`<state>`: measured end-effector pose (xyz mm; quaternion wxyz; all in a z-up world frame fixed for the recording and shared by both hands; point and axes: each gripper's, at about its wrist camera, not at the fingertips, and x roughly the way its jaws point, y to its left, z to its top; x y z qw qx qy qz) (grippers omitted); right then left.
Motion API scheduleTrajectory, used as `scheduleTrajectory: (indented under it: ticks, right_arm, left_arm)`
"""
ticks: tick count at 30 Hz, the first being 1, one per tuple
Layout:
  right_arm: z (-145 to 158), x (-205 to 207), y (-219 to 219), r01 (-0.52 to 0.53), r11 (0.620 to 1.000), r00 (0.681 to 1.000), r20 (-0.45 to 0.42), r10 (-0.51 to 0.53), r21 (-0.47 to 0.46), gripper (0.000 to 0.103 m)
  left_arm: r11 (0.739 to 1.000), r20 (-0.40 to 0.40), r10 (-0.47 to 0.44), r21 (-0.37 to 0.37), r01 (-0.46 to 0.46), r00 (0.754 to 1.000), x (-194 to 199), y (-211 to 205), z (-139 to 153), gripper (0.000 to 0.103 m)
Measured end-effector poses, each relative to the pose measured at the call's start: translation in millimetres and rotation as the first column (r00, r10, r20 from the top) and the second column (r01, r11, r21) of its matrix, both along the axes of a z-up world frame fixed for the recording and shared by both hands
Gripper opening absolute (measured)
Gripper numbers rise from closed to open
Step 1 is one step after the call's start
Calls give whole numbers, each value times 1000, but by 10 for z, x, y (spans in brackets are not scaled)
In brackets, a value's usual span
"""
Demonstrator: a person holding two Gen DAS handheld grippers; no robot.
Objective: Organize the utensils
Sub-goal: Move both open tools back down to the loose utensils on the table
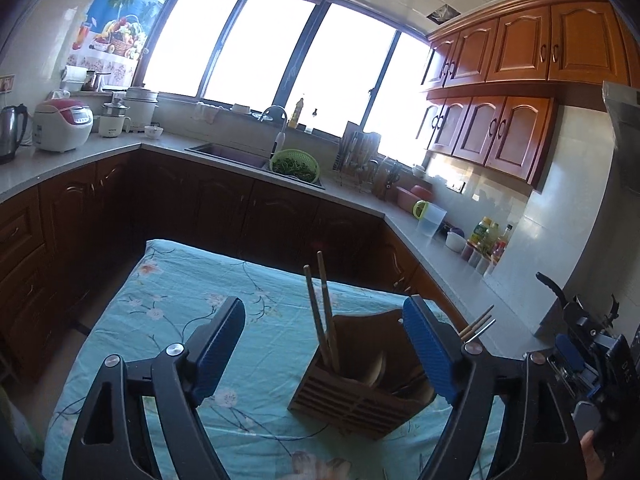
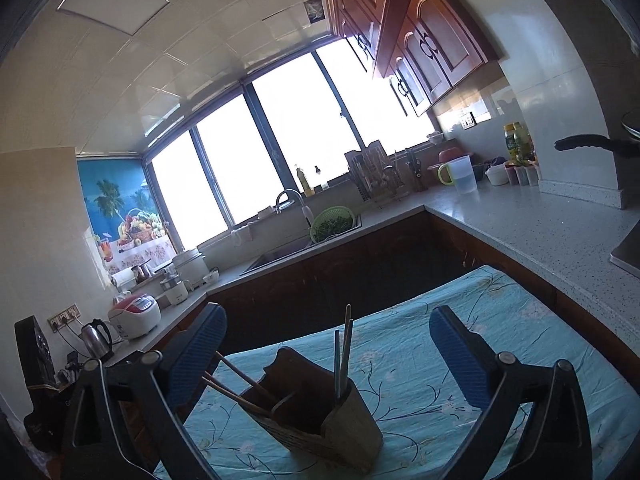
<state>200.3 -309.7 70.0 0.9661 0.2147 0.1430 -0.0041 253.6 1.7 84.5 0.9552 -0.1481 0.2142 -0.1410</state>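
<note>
Both grippers' fingers [image 1: 224,344] spread wide, holder [image 1: 360,392] between, tablecloth [image 1: 180,292] bare around

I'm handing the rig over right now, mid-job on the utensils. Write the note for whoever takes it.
Left gripper: jaws open, nothing held.
Right gripper: jaws open, nothing held.
Slatted wooden utensil holder stands on the table's light blue floral cloth, ahead of both grippers.
Done: a pair of wooden chopsticks stands in one end compartment; more chopsticks lean out of the other; a pale spoon-like piece sits between them.
Left: no loose utensils show on the cloth in either view; check the near edge, hidden behind the grippers, before finishing.
</note>
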Motion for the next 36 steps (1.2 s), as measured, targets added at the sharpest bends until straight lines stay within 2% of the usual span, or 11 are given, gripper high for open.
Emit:
scheduleTrajectory:
  ticks: [3, 6, 10, 15, 20, 32, 35, 36]
  right_arm:
    - [-92, -212, -1, -19, 1000, 999, -34, 19, -4, 103]
    - [-256, -426, 5, -27, 1000, 995, -95, 25, -16, 103]
    - [-522, -731, -29, -10, 1000, 985, -172, 7, -15, 103]
    - [-863, -1004, -41, -10, 1000, 959, -282, 7, -10, 103]
    - [-1131, -1147, 17, -32, 999, 931, -365, 20, -27, 103]
    - [-1351, -1033, 127, -84, 995, 888, -458, 50, -54, 102]
    - [-1394, -958, 174, -96, 993, 873, -486, 48, -75, 98]
    - [-1417, -928, 179, -95, 992, 867, -497, 44, -78, 93]
  left_arm:
    - [999, -35, 36, 24, -35, 999, -270, 79, -164, 87]
    - [999, -102, 28, 39, -24, 994, -490, 112, -377, 87]
    - [999, -196, 19, 52, -9, 980, -749, 154, -627, 87]
    - [997, -275, 15, 76, 6, 961, -930, 177, -807, 87]
    - [995, -353, 9, 94, 26, 935, -886, 143, -891, 87]
    - [982, -409, -33, 158, 106, 912, -791, -137, -1070, 86]
    - [980, -417, -38, 164, 116, 908, -714, -186, -1113, 85]
    - [979, -421, -42, 164, 122, 906, -686, -201, -1127, 85]
